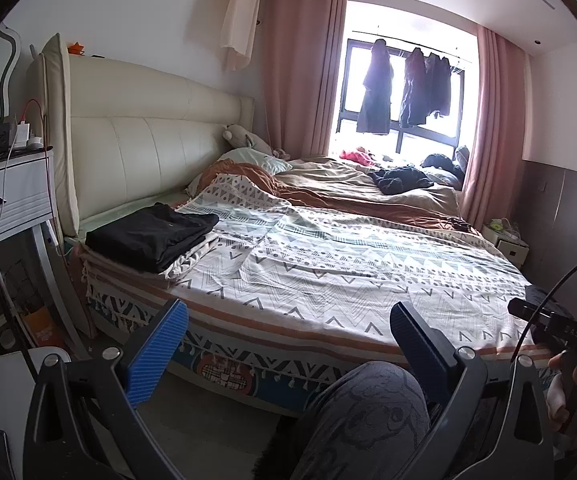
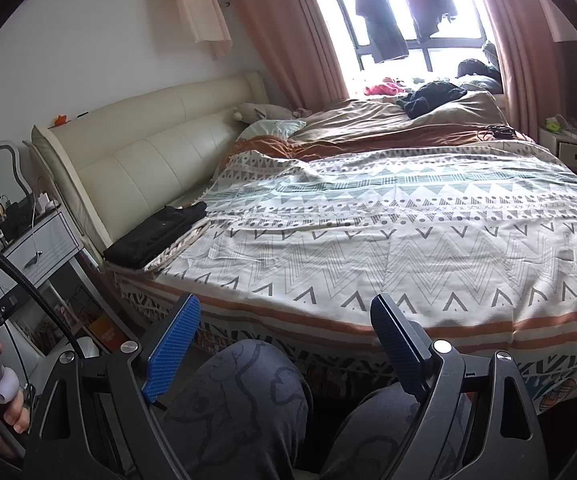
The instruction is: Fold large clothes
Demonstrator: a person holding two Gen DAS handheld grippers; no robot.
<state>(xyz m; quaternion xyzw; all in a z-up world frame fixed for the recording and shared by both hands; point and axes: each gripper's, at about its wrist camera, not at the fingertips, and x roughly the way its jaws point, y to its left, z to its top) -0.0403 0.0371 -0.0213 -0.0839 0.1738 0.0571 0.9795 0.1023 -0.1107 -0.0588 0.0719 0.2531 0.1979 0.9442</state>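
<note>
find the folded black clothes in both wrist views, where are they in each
Left wrist: the folded black clothes lie left of centre, at the bed's near corner by the headboard, on a lighter folded piece.
Right wrist: the folded black clothes sit further left, at the foot of the tilted headboard.
Shared landmark: the cream headboard just behind the pile.

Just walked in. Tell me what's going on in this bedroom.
A person sits at the bedside, knees up against it, holding a two-finger gripper in each hand. The left gripper and right gripper are both open and empty, above the knees. A folded black garment lies on a stack by the headboard; a crumpled dark one waits near the window.
</note>
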